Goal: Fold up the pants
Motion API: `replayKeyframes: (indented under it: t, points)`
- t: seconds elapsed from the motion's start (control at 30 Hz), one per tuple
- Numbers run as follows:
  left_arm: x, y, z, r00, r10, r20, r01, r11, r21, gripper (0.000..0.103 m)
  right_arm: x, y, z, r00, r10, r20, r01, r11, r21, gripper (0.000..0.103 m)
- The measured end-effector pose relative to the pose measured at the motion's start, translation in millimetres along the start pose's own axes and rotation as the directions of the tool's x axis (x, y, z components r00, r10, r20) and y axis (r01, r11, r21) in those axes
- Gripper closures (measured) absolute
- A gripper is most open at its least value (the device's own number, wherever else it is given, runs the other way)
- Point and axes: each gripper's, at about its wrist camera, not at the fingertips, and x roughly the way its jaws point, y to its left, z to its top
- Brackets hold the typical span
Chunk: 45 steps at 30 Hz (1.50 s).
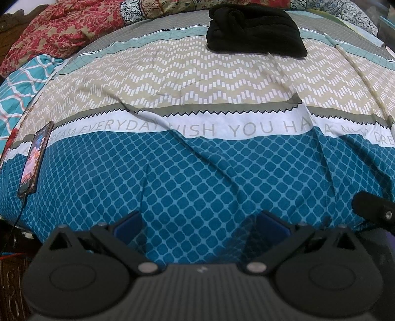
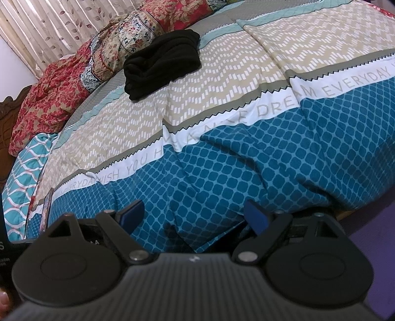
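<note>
Across the far side of the bed, a bundle of black, soft-looking pants (image 1: 255, 30) lies folded into a thick, lumpy stack on the beige zigzag band of the patterned bedsheet (image 1: 197, 81). From the right wrist view the same pants (image 2: 161, 63) sit well up the bed, just in front of a heap of red and cream floral quilts (image 2: 49, 98) bunched against the headboard side. Below the beige band runs a white stripe printed with grey lettering, and below that a teal lattice section, creased with several long wrinkles, reaches the near edge of the bed.

Both pairs of tongs hang over that near edge, well apart from the pants. The left tongs (image 1: 200, 226) stand wide apart with nothing between the blue pads (image 1: 128, 226), only teal sheet showing in the gap. The right tongs (image 2: 195, 216) are likewise spread wide and hold nothing; their blue pads (image 2: 258, 219) frame a fold of the sheet where it drops over the bed's side.

Near the left edge of the bed a smartphone with a lit screen (image 1: 34, 160) lies on the sheet, a dark cable trailing from its lower end. A teal and white patterned cloth (image 1: 17, 93) is rumpled just beyond it. Pale leaf-print curtains (image 2: 49, 22) hang behind the quilts.
</note>
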Motion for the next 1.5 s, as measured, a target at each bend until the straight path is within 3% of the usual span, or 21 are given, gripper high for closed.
replayKeyframes:
  t: [1.5]
  points:
    - [5.0,0.3,-4.8,1.000,-0.002,-0.014,0.002,1.000,0.003,0.000,0.1,-0.4,0.3,1.000,0.000,0.000,0.000,1.000,0.001,0.014]
